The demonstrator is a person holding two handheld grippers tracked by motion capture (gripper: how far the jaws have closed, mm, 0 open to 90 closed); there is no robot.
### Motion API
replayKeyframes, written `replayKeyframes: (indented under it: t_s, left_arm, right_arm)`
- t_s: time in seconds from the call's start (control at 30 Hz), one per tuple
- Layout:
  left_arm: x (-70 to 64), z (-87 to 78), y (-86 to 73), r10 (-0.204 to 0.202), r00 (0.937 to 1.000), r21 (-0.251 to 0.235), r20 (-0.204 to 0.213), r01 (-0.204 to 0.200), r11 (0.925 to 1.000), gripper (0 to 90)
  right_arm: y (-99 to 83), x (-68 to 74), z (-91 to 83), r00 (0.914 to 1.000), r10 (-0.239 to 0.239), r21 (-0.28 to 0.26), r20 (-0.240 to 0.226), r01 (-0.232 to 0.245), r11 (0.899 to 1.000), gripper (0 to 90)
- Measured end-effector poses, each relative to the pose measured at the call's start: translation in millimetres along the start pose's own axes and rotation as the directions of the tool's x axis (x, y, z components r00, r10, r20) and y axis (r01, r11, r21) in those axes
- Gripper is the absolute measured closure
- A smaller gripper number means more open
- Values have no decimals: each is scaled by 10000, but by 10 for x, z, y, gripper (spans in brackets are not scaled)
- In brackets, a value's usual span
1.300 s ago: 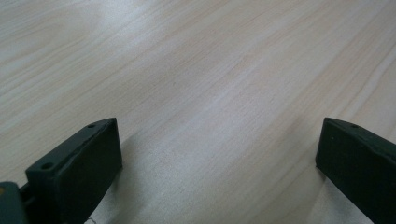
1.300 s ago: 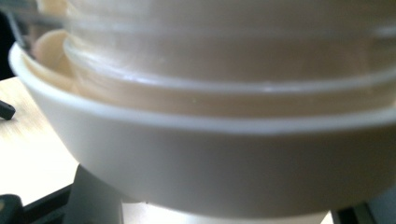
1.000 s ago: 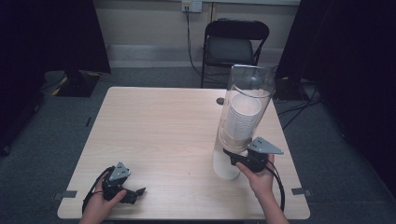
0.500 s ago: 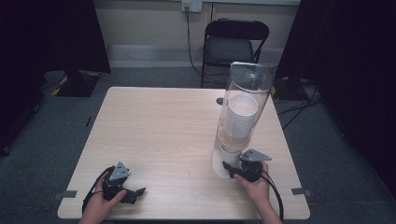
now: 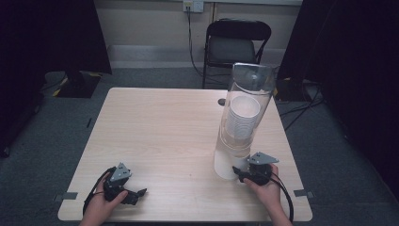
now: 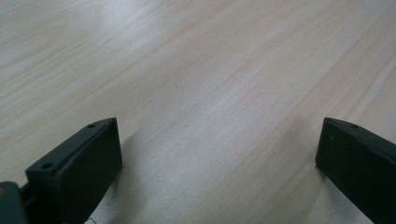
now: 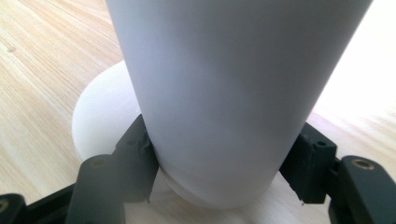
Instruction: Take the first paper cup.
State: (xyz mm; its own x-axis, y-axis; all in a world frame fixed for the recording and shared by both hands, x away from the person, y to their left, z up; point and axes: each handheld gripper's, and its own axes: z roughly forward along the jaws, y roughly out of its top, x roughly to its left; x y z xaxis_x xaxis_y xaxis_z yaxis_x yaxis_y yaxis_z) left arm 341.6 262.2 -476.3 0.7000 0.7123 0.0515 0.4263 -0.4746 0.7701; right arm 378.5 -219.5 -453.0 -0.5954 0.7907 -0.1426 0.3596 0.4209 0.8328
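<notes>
Cups (image 5: 243, 117) stacked inside a tall clear tube (image 5: 244, 113) stand right of centre in the high view, base hidden behind the right gripper (image 5: 241, 174), whose jaws clamp its white lower part (image 7: 224, 93). Lower left, the left gripper (image 5: 138, 194) rests on the table (image 5: 164, 127), jaws spread wide, nothing between.

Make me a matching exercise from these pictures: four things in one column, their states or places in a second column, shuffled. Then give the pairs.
Things
1. left tool
2. right tool
3. stack of white cups
4. black chair

States
A. behind the table's far edge
B. jaws wide apart over bare wood
C. inside the clear tube
D. jaws at either side of the white base

Pairs: 1-B, 2-D, 3-C, 4-A
</notes>
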Motion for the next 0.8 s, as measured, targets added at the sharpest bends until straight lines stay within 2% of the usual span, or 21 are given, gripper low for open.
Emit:
replayKeyframes:
  t_s: [0.1, 0.23, 0.27, 0.33, 0.43, 0.57, 0.67, 0.73, 0.8]
  left_arm:
    - [0, -1, 0, 4, 10000, 6, 3, -4, 10000, 0]
    - [0, 0, 0, -2, 10000, -1, -1, 2, 10000, 0]
    - [0, 0, 0, -2, 10000, -1, -1, 2, 10000, 0]
    - [1, -1, 0, 6, 10000, 11, 5, -6, 10000, 0]
    - [1, -1, 0, 8, 10000, 12, 5, -8, 10000, 0]
    - [0, 0, 0, 1, 10000, 2, 0, -1, 10000, 0]
    - [1, -1, 0, 8, 10000, 11, 3, -8, 10000, 0]
    - [1, -1, 0, 5, 10000, 8, 4, -5, 10000, 0]
    - [1, -1, 0, 4, 10000, 8, 4, -4, 10000, 0]
  right_arm:
    - [-31, -46, -60, 9999, 104, -26, 79, -104, 9999, 358]
    - [-156, -154, -123, 9975, 690, -12, 177, -690, 9976, 355]
    - [-172, -185, -156, 9972, 654, 0, 372, -655, 9979, 355]
    - [-180, -239, -206, 9957, 794, -169, 481, -787, 9968, 354]
    - [-202, -309, -257, 9915, 1130, -333, 647, -1110, 9933, 352]
    - [-245, -416, -300, 9812, 1565, -448, 1132, -1523, 9873, 349]
    - [-241, -408, -320, 9813, 1591, -739, 1081, -1516, 9857, 349]
    - [-228, -342, -329, 9857, 1455, -865, 849, -1382, 9866, 349]
    - [-219, -277, -339, 9876, 1289, -850, 900, -1214, 9890, 348]
